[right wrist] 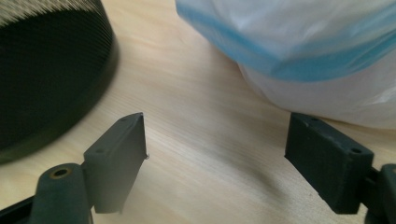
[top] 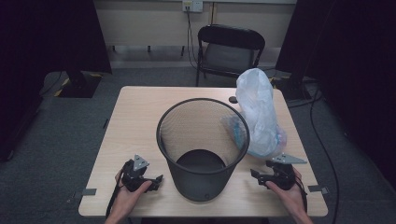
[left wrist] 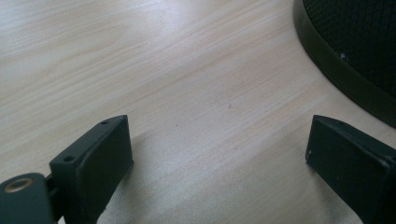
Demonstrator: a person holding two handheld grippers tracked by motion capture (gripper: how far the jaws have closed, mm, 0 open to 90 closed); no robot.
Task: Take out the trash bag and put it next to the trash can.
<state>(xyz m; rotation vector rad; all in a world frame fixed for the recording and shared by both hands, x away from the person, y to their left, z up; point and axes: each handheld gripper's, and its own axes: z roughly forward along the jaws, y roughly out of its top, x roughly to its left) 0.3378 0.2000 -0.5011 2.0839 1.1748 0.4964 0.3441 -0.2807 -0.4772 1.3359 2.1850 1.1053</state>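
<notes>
Right gripper (top: 256, 176): jaws spread wide, nothing between them but bare wood; pads touch nothing; in the right gripper view the right-hand jaw stands just below the plastic bag (right wrist: 299, 51), close but apart, as far as can be told; the left-hand jaw points toward the foot of the wastebasket (right wrist: 51, 74); held low over the table (top: 140, 112) at its near right part, in the person's right hand (top: 289, 193), grey plate on top.

Left gripper (top: 156, 179): jaws likewise spread wide, empty; bare table between them in the left gripper view; the wastebasket's dark base rim curves past the upper right corner there, clear of the jaw; held in the left hand (top: 128, 191) at the near left, jaws pointing toward the basket.

Wastebasket, black mesh, upright at table centre, between the two grippers; open mouth up.

Plastic bag, white with a blue band, stands bunched and tall just right of the basket, leaning against its rim; it sits beyond the right gripper.

Beyond the table: a black folding chair (top: 231, 49).
</notes>
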